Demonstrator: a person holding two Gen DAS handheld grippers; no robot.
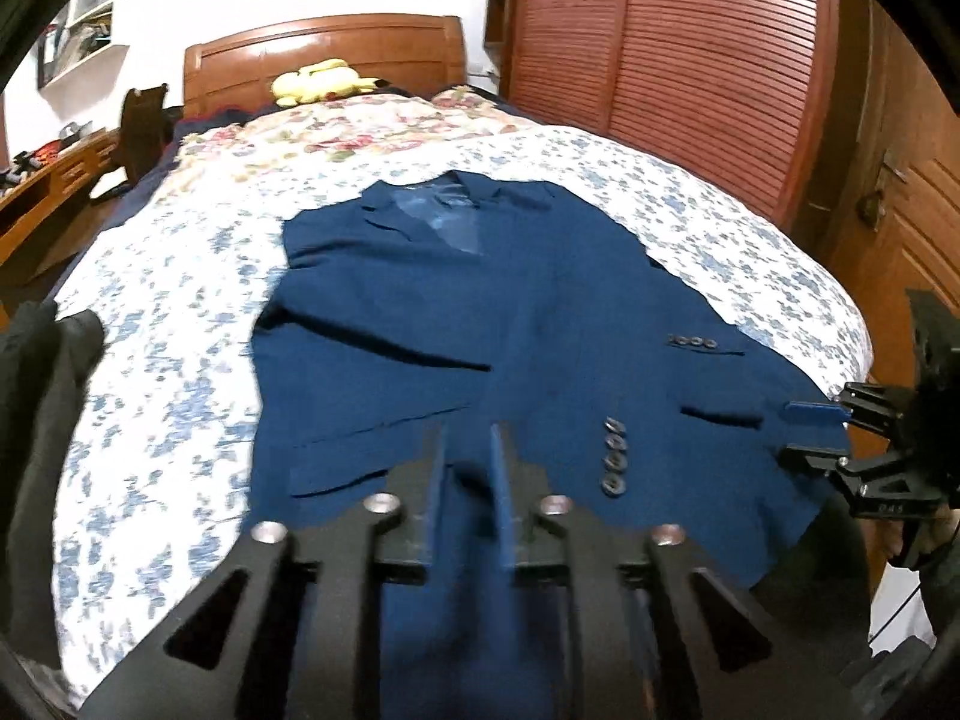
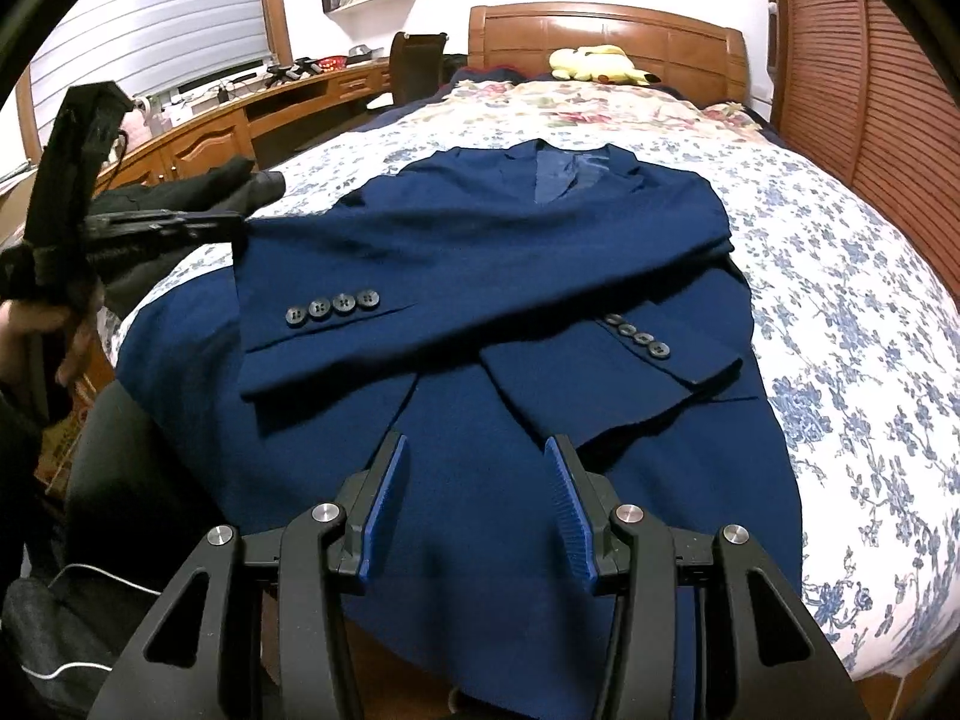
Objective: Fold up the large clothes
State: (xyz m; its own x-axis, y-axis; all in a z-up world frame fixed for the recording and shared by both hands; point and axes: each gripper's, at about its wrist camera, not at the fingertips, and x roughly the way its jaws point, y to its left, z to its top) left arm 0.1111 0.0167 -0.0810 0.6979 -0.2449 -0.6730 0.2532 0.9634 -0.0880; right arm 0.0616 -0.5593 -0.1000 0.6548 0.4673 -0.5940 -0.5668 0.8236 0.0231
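Note:
A dark blue blazer [image 1: 510, 312] [image 2: 510, 252] lies flat on the bed, collar toward the headboard. Both sleeves are folded across its front and cross each other, with the cuff buttons [image 2: 333, 307] showing. My left gripper [image 1: 471, 450] hovers over the blazer's lower left part, its jaws a narrow gap apart, and I see nothing pinched between them. In the right wrist view the left gripper [image 2: 237, 225] reaches in from the left, by the blazer's left edge. My right gripper [image 2: 477, 474] [image 1: 810, 432] stands open over the hem, with nothing in it.
The bed [image 2: 840, 300] has a blue floral sheet and a flowered quilt [image 2: 570, 108] further up. A yellow plush toy [image 2: 594, 63] sits at the wooden headboard. A dark garment [image 1: 42, 420] lies at the bed's left edge. A slatted wardrobe [image 1: 660, 30] stands right, a desk [image 2: 198, 126] left.

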